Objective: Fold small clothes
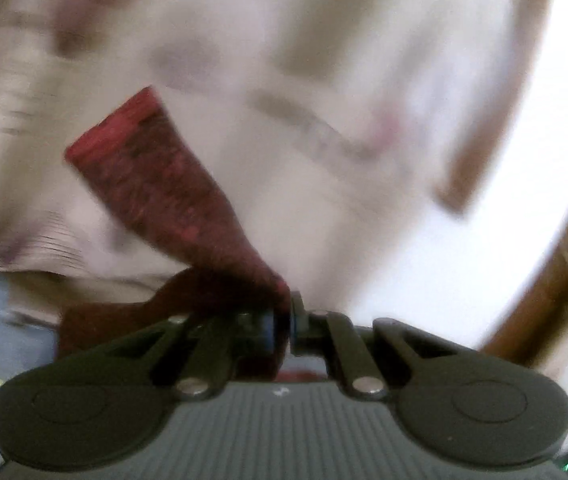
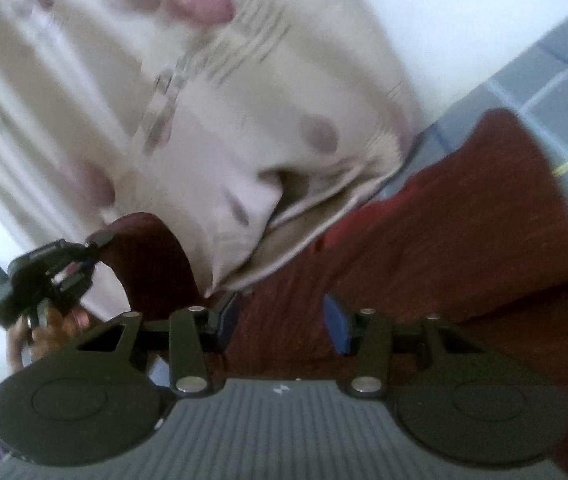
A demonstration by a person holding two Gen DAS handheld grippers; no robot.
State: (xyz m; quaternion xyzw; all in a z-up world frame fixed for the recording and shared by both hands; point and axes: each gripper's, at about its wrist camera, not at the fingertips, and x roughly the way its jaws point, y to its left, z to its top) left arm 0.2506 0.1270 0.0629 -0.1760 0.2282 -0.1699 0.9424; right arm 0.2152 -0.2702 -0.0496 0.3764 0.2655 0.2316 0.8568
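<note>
A small dark red garment [image 2: 464, 232] lies partly on a blue checked cloth. My left gripper [image 1: 282, 326] is shut on one end of the red garment [image 1: 155, 184] and holds it lifted; a strip of it hangs out ahead of the jaws. In the right wrist view the left gripper [image 2: 91, 240] shows at the left, pinching a raised flap of the red cloth. My right gripper [image 2: 281, 322] is open, its blue-padded jaws apart just above the red garment's middle, holding nothing. Both views are blurred by motion.
A cream patterned blanket or pillow [image 2: 223, 120] lies bunched behind the garment. The blue checked cloth [image 2: 556, 80] shows at the right. A brown wooden edge [image 1: 556, 280] curves along the right of the left wrist view.
</note>
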